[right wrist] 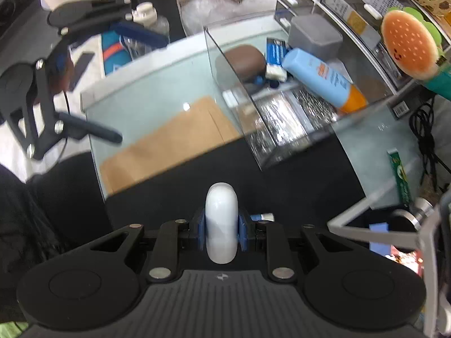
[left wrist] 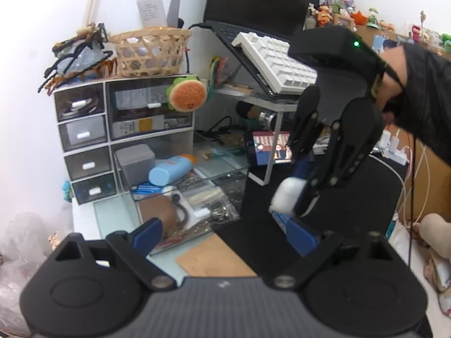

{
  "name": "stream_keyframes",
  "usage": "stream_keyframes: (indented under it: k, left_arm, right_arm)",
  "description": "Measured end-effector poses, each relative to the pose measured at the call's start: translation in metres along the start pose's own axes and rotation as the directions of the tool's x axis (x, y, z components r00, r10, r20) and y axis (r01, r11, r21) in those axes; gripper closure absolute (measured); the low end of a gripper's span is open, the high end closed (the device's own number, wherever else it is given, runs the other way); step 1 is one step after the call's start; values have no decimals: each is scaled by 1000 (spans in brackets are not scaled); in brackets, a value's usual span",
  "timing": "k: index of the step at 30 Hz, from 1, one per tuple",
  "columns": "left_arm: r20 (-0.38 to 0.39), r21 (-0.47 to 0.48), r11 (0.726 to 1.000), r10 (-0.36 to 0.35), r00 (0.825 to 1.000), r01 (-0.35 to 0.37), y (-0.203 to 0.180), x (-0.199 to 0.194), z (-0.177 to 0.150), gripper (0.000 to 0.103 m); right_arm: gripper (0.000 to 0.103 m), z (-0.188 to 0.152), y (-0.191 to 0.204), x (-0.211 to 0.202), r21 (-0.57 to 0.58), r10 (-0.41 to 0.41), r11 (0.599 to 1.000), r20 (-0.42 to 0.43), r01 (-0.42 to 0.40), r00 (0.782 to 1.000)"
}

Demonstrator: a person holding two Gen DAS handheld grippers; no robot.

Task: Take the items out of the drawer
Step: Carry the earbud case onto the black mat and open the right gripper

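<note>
Grip check: right gripper [right wrist: 221, 225] has its blue pads [right wrist: 200, 226] pinching a small white rounded case [right wrist: 221, 222], one pad on each flat side, case standing on edge between them and sticking out past the fingertips. From the left wrist view the same case [left wrist: 287, 195] hangs at the low end of the right gripper [left wrist: 296, 197], which points steeply down over the black mat [left wrist: 352, 197].

Left gripper [left wrist: 225, 235] fingers spread wide, nothing between them. Its left finger [left wrist: 146, 235] sits over the near corner of the clear drawer [left wrist: 180, 197]; its right finger [left wrist: 298, 235] is just below the white case, whether touching I can't tell.

Drawer is pulled out of the clear organiser [left wrist: 124, 129], ahead of the left fingers and ahead-right of the right fingers [right wrist: 270, 118]. Still inside:
- blue sunscreen bottle with orange cap [right wrist: 324, 79], lying on its side across the back
- brown pouch [right wrist: 242, 62] at the near-left end
- grey lidded box [right wrist: 315, 35] behind the bottle
- blue-and-white packet [right wrist: 274, 53] between pouch and bottle
- clear bags of small metal parts [right wrist: 290, 115] on the drawer floor

Brown envelope [right wrist: 169, 140] lies flat on the glass desktop [right wrist: 141, 93], between the drawer and the left gripper [right wrist: 93, 84] as seen from the right wrist. Burger-shaped plush [left wrist: 186, 93] hangs on the organiser front, above the drawer. White keyboard [left wrist: 276, 62] on the laptop stand sits behind the right gripper.
</note>
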State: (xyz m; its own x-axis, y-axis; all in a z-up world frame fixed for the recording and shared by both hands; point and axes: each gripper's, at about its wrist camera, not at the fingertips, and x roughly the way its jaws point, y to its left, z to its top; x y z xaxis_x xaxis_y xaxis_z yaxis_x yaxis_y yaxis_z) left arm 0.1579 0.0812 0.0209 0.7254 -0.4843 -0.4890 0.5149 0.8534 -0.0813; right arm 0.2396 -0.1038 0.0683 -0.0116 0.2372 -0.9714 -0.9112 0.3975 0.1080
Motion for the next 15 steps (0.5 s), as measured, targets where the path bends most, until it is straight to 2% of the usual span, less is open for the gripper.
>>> stream_keyframes:
  k: [15]
  left_arm:
    - [-20, 13, 1000, 1, 1000, -1, -4, 2, -3, 7]
  right_arm:
    - [77, 14, 5, 31, 9, 109, 994, 20, -109, 994]
